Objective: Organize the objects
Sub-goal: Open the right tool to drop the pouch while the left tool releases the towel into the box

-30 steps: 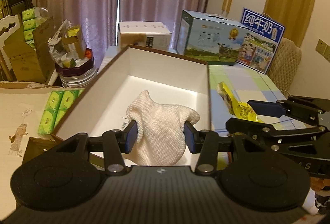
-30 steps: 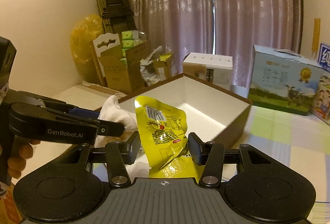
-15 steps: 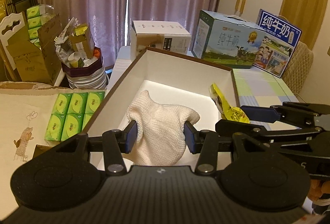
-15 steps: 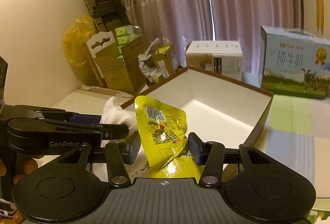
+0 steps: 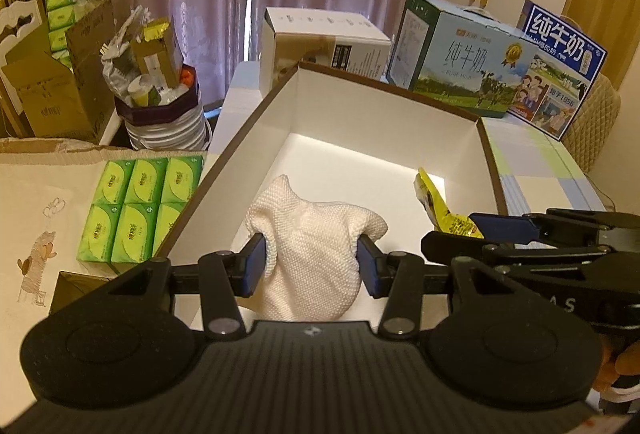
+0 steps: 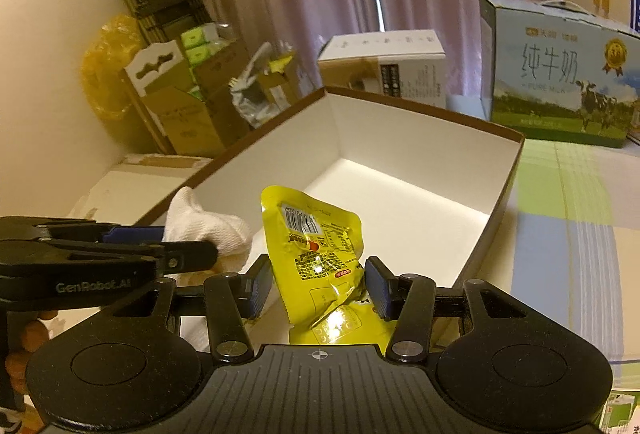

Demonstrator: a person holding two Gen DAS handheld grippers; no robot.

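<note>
A white knitted cloth (image 5: 312,254) is bunched between the blue pads of my left gripper (image 5: 311,266), which is shut on it and holds it over the near end of the white box (image 5: 360,106). My right gripper (image 6: 318,284) is shut on a crinkled yellow snack packet (image 6: 316,246), held upright over the same box (image 6: 420,130). The two grippers hang side by side: the left wrist view has the packet (image 5: 444,210) and right gripper at its right, while the right wrist view has the cloth (image 6: 204,222) and left gripper at its left. The box floor beyond them is bare.
Green tissue packs (image 5: 136,206) lie left of the box. Behind it stand a white carton (image 5: 324,34) and two milk cartons (image 5: 460,58). A bucket of clutter (image 5: 160,106) and cardboard boxes (image 5: 52,90) sit at the far left. Checked tablecloth (image 6: 568,202) lies to the right.
Both grippers have moved forward and down over the box, keeping hold of the cloth and the packet. The box now fills more of both views.
</note>
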